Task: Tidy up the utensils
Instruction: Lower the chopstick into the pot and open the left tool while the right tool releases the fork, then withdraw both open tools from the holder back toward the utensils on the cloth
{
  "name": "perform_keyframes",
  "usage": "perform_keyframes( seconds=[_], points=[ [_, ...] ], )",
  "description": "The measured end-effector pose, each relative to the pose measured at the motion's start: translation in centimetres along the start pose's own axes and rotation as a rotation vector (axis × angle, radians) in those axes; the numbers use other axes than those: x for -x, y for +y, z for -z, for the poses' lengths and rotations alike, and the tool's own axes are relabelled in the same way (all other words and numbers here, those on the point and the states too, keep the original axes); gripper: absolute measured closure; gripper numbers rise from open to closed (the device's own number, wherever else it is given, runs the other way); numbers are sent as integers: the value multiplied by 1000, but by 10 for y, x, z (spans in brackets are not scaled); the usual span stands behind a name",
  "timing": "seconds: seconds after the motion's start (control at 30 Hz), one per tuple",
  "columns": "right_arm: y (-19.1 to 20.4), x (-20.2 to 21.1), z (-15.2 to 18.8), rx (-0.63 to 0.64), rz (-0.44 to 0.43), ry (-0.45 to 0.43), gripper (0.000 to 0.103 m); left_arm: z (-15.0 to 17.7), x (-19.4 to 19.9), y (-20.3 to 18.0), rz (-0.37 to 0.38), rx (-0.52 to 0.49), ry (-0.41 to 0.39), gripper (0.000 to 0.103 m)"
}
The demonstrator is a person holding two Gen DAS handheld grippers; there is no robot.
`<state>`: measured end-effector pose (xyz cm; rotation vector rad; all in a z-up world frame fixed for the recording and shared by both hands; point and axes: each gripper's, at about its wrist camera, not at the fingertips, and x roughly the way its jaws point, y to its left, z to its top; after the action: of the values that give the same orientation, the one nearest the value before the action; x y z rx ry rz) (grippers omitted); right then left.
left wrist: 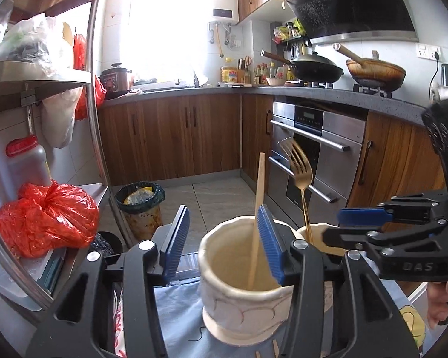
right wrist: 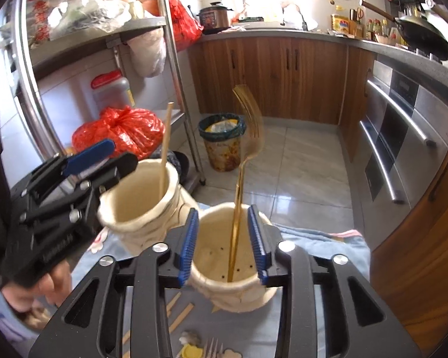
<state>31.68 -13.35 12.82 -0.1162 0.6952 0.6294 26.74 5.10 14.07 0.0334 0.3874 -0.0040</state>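
Two cream ceramic holders stand on a blue cloth. The left holder [left wrist: 242, 280] [right wrist: 140, 208] holds one wooden chopstick [left wrist: 258, 208] [right wrist: 165, 149], leaning upright. The right holder [right wrist: 233, 271] [left wrist: 319, 235] holds a gold fork [right wrist: 242, 179] [left wrist: 298, 176], tines up and motion-blurred. My left gripper [left wrist: 224, 244] is open, its jaws on either side of the left holder's near-left rim, and it shows in the right wrist view [right wrist: 83, 164]. My right gripper [right wrist: 225, 244] is open above the right holder, one jaw on each side of the fork handle, and it shows in the left wrist view [left wrist: 361, 223].
Loose chopsticks [right wrist: 179, 313] and a silver fork [right wrist: 212, 349] lie on the cloth [right wrist: 319, 241] near me. A metal rack [left wrist: 98, 119] with a red bag [left wrist: 47, 220] stands left. A bin [left wrist: 140, 205] stands on the floor; an oven [left wrist: 313, 155] sits at the right.
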Motion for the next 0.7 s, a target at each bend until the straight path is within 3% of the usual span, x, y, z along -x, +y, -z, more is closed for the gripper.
perform_keyframes(
  seconds=[0.3, 0.7],
  points=[
    [-3, 33, 46, 34, 19, 18, 57, 27, 56, 24, -23, 47, -20, 47],
    [-29, 47, 118, 3, 38, 151, 57, 103, 76, 33, 4, 95, 196, 46]
  ],
)
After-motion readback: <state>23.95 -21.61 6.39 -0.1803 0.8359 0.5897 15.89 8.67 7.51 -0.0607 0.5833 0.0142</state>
